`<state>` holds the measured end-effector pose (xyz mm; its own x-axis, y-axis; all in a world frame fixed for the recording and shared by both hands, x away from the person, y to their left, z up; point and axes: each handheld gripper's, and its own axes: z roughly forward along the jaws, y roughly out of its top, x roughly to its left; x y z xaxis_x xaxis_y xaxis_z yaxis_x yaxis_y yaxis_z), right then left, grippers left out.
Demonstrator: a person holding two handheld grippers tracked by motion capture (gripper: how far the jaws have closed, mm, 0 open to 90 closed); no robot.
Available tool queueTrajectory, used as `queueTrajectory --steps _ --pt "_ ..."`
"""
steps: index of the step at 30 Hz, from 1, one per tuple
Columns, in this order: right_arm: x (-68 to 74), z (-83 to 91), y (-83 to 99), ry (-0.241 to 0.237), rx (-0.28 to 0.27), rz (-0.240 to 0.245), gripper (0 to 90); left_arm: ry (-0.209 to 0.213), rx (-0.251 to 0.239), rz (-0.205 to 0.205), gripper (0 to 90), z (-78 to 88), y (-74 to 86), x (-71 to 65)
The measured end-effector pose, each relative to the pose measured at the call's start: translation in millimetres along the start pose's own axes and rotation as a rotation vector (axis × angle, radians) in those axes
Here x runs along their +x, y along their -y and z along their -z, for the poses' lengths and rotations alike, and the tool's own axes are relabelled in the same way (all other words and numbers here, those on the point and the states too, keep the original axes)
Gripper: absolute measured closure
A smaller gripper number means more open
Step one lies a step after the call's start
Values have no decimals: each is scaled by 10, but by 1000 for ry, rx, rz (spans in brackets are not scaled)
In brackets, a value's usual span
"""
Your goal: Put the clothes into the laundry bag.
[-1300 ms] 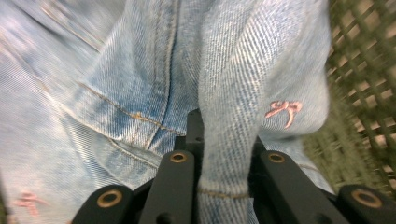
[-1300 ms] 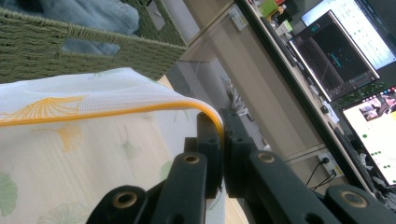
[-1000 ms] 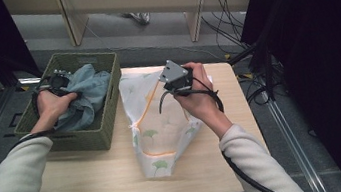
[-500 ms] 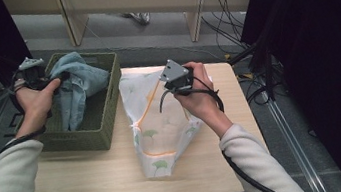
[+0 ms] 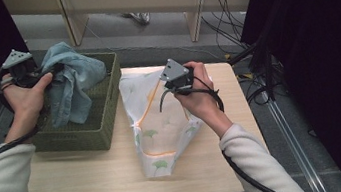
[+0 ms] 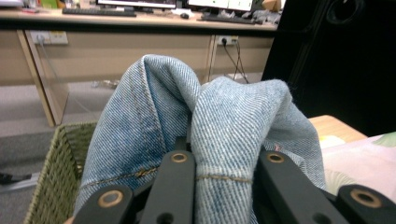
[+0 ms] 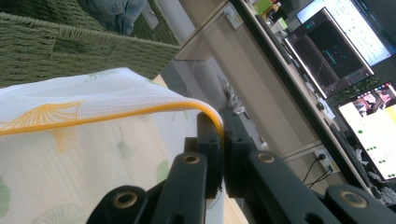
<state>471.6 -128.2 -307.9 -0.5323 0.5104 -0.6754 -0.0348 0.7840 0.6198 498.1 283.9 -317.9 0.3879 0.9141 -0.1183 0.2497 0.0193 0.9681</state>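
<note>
1. Your left claw [image 5: 51, 72] sits at the far left of the high view, above the left end of the green woven basket [image 5: 95, 132]. Its jaws are clamped tight on a bunched fold of the blue denim garment [image 5: 73, 84]; in the left gripper view the cloth [image 6: 219, 135] bulges up between the two black jaws and spills to both sides.
2. The denim hangs from that claw, lifted above the basket rim, with its lower end dropping inside the basket.
3. The basket stands on the left part of the wooden table [image 5: 93, 172], with its right wall just beside the white mesh bag [image 5: 162, 122].
4. The bag, printed with green and yellow leaves, lies near the middle of the table, long way toward you.
5. Your right claw [image 5: 170, 88] is over the far end of the bag. In the right gripper view its jaws are pinched closed on the bag's orange-trimmed edge [image 7: 140, 109], holding that edge up off the rest of the bag, with the basket wall [image 7: 70, 42] behind.
</note>
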Motion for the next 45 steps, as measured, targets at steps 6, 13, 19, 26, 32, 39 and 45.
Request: queueTrajectory --steps 6,13,19,26,32,39,45 --pt "3 0 -14 1 1 -1 888 36 -48 -18 806 176 -119 -112" --pt "0 -6 -36 -5 5 -1 890 84 -111 -102 806 405 -305 -298" --pt "-7 -10 -32 -6 13 -10 890 137 -135 -112 806 590 -401 -514" --pt "-17 -8 -44 -5 5 -1 891 196 -152 -135 805 755 -433 -725" --pt "-14 -11 -52 -9 10 -8 891 252 -170 -159 805 870 -435 -898" --pt "-5 -16 -73 -9 17 -14 891 312 -175 -165 805 938 -420 -1044" --pt "-7 -23 -75 -10 20 -17 891 356 -176 -186 805 984 -406 -1181"
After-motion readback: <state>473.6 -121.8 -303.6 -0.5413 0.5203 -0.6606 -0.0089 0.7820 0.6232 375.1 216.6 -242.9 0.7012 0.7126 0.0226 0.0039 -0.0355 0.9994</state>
